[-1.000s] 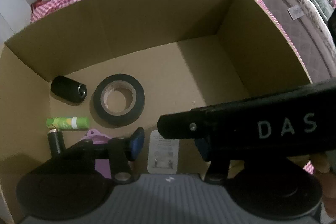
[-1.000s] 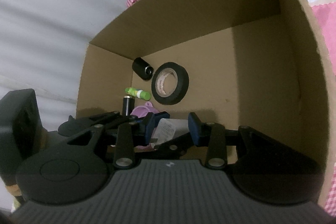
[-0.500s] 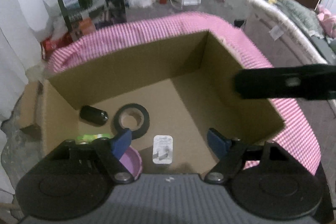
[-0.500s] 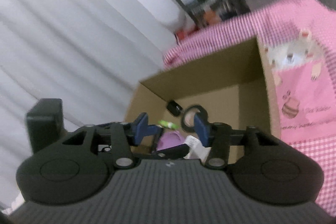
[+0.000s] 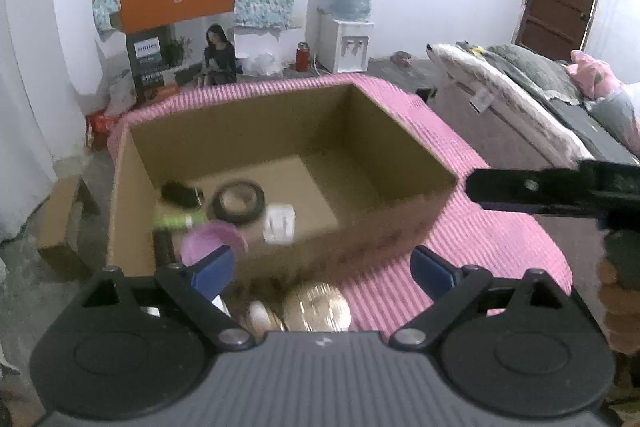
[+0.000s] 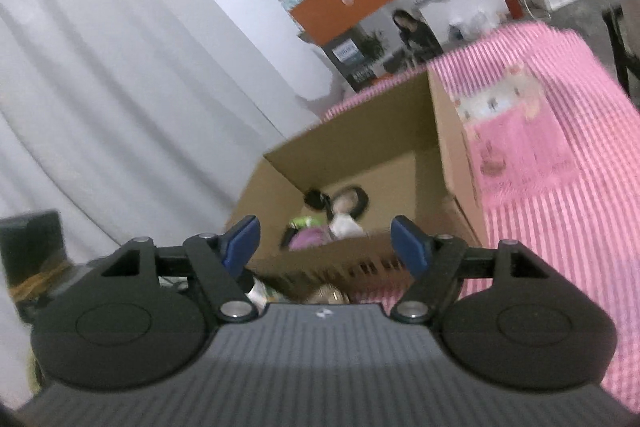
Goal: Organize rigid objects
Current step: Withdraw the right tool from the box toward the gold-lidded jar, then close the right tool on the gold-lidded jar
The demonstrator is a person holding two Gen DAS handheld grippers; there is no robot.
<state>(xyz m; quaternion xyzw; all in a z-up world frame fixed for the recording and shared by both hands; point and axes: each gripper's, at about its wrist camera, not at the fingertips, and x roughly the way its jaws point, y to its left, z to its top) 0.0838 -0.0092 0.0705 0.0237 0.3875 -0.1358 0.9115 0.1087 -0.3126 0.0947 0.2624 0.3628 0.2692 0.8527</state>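
Both my left gripper [image 5: 322, 267] and right gripper [image 6: 325, 243] are opening, empty; the round gold metal tin [image 5: 316, 307] lies just below my left one, outside the brown cardboard box [image 5: 380, 239].

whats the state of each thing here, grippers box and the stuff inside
left gripper: jaws opening, nothing between them
right gripper: jaws opening, nothing between them
box: open-topped, on the pink cloth
tape roll: flat on the box floor
black cylinder: on its side
green tube: on its side
white packet: lying in the box
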